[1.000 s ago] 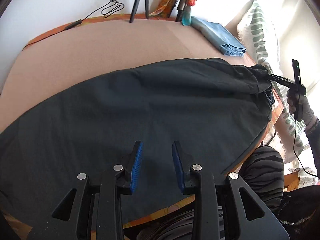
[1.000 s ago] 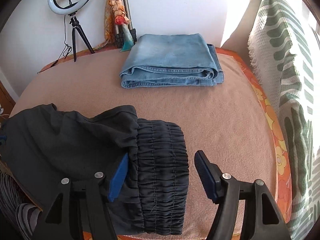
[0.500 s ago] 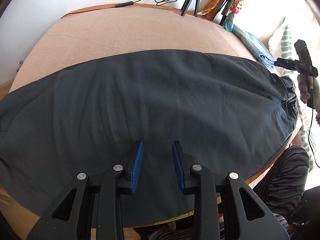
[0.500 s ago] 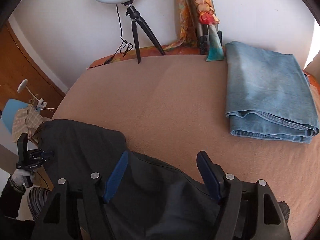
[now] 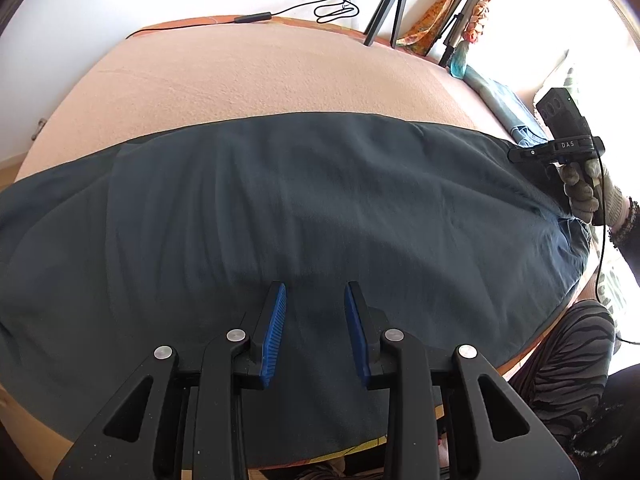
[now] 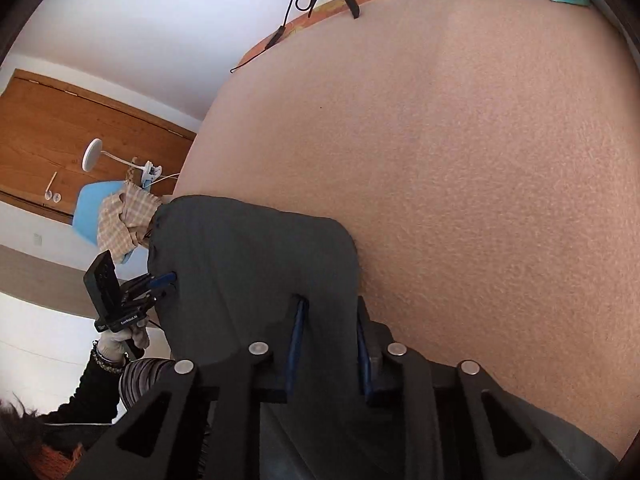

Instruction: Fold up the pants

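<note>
Dark grey pants (image 5: 320,208) lie lengthwise across the beige table cover (image 5: 260,80). My left gripper (image 5: 314,300) points down over their near half. Its blue pads stand a narrow gap apart, with flat cloth beneath and nothing pinched. The right wrist view shows it at the pants' far left edge (image 6: 170,285). My right gripper (image 6: 330,312) sits at the other end of the pants (image 6: 248,264). Its jaws are closing, and a raised fold of cloth fills the space between the pads. From the left wrist view it appears at the right edge (image 5: 520,155), held in a gloved hand.
Folded blue jeans (image 5: 508,108) lie at the back right of the table. A tripod (image 5: 390,4) and a looped cable (image 5: 336,6) stand along the far wall. The person's striped leg (image 5: 568,352) is at the near right edge. A blue chair with checked cloth (image 6: 120,216) stands beyond the left end.
My right gripper swung left and down from over the elastic waistband, and its wide jaws narrowed onto the dark cloth. My left gripper shifted along the pants, then held still at the same gap.
</note>
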